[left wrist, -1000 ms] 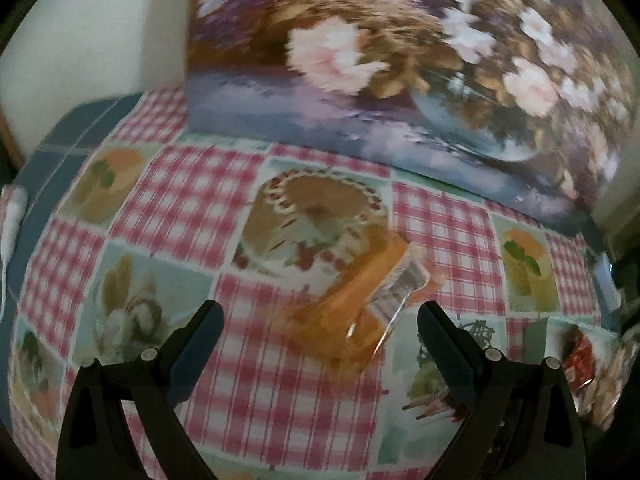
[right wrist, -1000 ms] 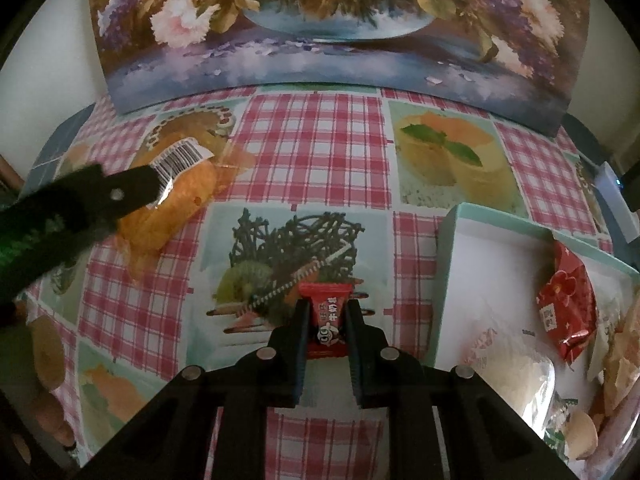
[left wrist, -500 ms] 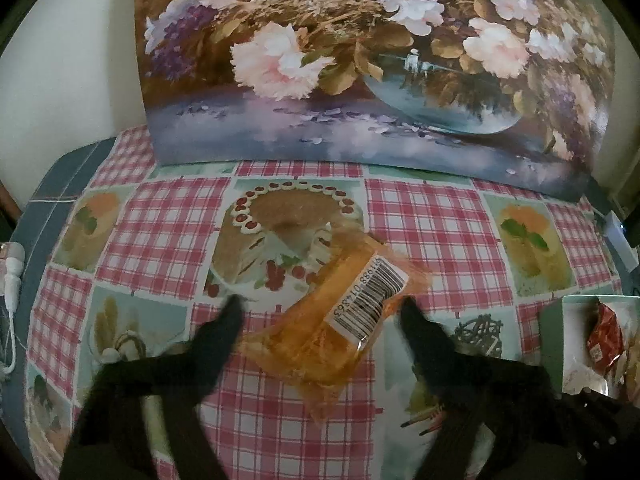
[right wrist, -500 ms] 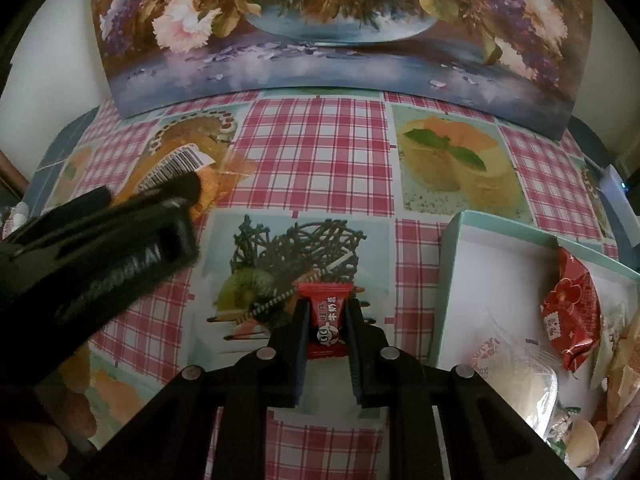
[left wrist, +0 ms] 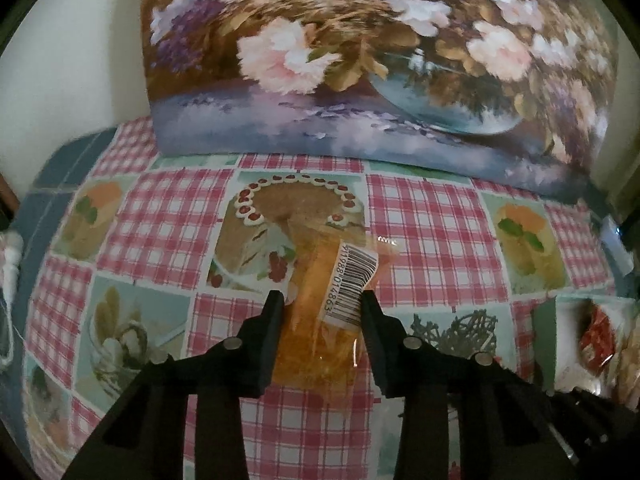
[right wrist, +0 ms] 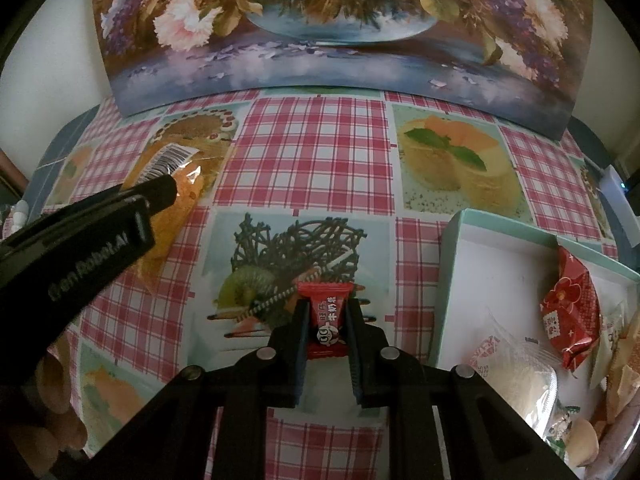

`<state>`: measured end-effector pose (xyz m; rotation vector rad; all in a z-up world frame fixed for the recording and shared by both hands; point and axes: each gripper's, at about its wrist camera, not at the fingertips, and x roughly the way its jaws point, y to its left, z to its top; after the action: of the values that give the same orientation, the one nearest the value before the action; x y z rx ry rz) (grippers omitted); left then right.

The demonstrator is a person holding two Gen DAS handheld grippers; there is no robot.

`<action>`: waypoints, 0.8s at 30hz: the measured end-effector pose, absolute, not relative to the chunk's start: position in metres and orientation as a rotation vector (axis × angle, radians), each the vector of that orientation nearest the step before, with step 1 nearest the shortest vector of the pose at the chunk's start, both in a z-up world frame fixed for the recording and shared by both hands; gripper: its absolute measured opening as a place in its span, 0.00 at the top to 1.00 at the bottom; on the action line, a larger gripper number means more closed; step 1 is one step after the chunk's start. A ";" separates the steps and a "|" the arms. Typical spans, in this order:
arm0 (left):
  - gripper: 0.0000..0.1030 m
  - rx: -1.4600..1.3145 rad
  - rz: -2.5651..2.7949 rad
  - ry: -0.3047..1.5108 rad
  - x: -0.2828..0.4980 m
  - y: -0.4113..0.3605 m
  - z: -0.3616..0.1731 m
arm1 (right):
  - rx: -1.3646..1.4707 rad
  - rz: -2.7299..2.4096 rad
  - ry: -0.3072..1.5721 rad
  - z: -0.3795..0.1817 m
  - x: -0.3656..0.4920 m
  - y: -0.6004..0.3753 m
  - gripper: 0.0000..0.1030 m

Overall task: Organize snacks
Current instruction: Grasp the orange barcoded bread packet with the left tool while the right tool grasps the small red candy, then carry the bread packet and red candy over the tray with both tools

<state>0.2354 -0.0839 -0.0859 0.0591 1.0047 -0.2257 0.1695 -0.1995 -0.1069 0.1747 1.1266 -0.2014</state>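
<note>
An orange clear-wrapped snack packet (left wrist: pixel 326 312) with a white barcode label lies on the checked tablecloth. My left gripper (left wrist: pixel 322 304) has closed in on both sides of it, fingers against the wrapper; it also shows in the right wrist view (right wrist: pixel 160 196), over the packet (right wrist: pixel 180 184). My right gripper (right wrist: pixel 327 308) is shut on a small red candy packet (right wrist: pixel 325 320) and holds it above the cloth, just left of the white box (right wrist: pixel 500 264) with a teal rim.
The box holds a red flower-print packet (right wrist: pixel 572 312), a pale wrapped bun (right wrist: pixel 520 384) and other snacks. A flower painting (right wrist: pixel 328 28) leans against the wall at the table's back. A white device (right wrist: pixel 618 200) sits at the right edge.
My left gripper has moved down and forward over the orange packet and narrowed from wide open to both sides of it. The right gripper with the red candy has barely moved.
</note>
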 end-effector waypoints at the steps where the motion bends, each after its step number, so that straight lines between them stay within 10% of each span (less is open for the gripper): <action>1: 0.61 0.032 -0.229 1.010 0.237 -0.080 -0.086 | 0.176 -0.202 1.126 -0.107 0.169 -0.199 0.82; 24: 0.55 0.049 -0.182 1.060 0.243 -0.082 -0.106 | 0.154 -0.194 1.127 -0.107 0.170 -0.198 0.82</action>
<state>0.2434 -0.0823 -0.1059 0.0491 1.0604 -0.1822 0.1702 -0.1985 -0.1074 0.1542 1.1274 -0.1937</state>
